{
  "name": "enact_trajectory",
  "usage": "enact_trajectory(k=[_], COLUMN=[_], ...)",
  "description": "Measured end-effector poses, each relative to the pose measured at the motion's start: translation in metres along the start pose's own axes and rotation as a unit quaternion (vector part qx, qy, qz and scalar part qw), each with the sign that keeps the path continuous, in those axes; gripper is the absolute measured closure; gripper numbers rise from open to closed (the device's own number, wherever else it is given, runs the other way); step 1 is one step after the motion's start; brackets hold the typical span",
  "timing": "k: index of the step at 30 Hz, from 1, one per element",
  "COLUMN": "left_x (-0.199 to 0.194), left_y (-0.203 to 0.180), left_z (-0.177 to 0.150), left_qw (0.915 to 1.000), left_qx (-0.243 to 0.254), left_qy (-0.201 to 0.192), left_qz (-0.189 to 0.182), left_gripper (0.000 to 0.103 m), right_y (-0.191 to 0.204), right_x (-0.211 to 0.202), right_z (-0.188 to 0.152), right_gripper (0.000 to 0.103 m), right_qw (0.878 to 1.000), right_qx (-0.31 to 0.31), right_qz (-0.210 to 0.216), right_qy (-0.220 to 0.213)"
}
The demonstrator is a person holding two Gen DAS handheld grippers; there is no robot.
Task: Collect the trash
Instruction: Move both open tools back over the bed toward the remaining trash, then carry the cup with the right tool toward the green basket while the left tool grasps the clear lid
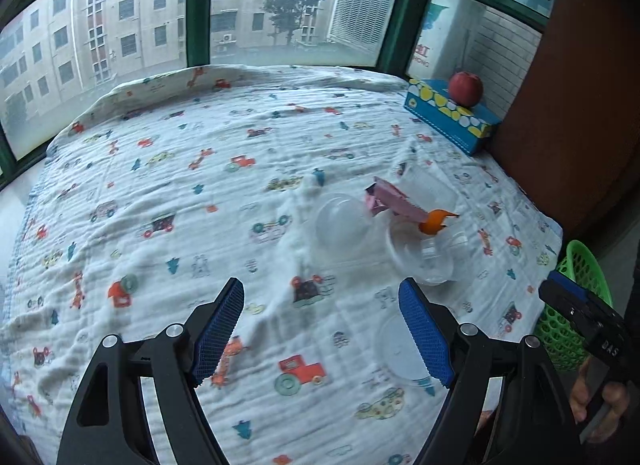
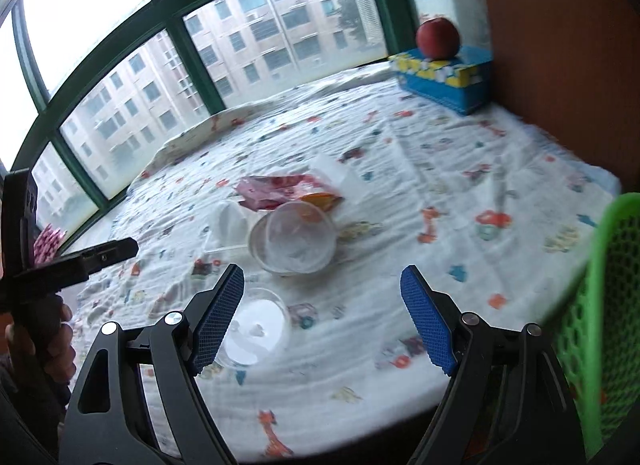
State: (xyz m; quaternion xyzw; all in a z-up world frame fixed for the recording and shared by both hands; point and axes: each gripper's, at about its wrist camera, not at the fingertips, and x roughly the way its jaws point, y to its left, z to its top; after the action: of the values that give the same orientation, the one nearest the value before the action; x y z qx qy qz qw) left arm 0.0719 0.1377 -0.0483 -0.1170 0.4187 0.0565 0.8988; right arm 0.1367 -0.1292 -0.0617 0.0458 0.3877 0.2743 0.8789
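White printed cloth (image 1: pixel 168 185) spreads bare toward the window, a green basket (image 2: pixel 608 305) at its right edge. Clear cups (image 2: pixel 294 239) and a pink wrapper (image 2: pixel 276 187) lie mid-cloth. Left gripper (image 1: pixel 320 329) and right gripper (image 2: pixel 322 317) hover wide-jawed, empty.

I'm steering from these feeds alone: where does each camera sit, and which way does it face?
Left wrist: on the left gripper, looking down across the bed toward the windows; its open fingers, the right gripper and hand show.
Right wrist: on the right gripper, facing the same way; its open fingers and the left gripper at left show.
Shared: cups, apple, green basket.
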Motion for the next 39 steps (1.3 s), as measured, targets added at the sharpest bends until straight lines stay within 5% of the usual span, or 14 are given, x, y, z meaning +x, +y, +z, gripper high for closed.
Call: enact_trajectory(k=[11, 22, 28, 39], left_x=[0.0, 0.006, 0.012, 0.02], left_y=[0.031, 0.039, 0.032, 0.002], left_z=[-0.015, -0.024, -0.03, -0.038], left_qw=[0.9995, 0.9994, 0.9991, 0.9976], left_qx=[-0.024, -0.02, -0.015, 0.014], left_qy=[0.012, 0.024, 0.039, 0.053], left_qz=[0.015, 0.013, 0.004, -0.041], left_gripper=[0.026, 0.026, 0.026, 0.022], right_y=[0.019, -0.001, 0.001, 0.009], right_x=[0.066, 0.105, 0.104, 0.061], right_z=[0.016, 0.017, 0.016, 0.018], right_gripper=[0.023, 0.023, 0.038, 0.038], right_qw=[0.999, 0.997, 0.997, 0.999], right_qx=[-0.024, 0.024, 0.014, -0.005], right_qz=[0.034, 0.052, 0.047, 0.03], right_qy=[0.032, 0.06, 0.06, 0.021])
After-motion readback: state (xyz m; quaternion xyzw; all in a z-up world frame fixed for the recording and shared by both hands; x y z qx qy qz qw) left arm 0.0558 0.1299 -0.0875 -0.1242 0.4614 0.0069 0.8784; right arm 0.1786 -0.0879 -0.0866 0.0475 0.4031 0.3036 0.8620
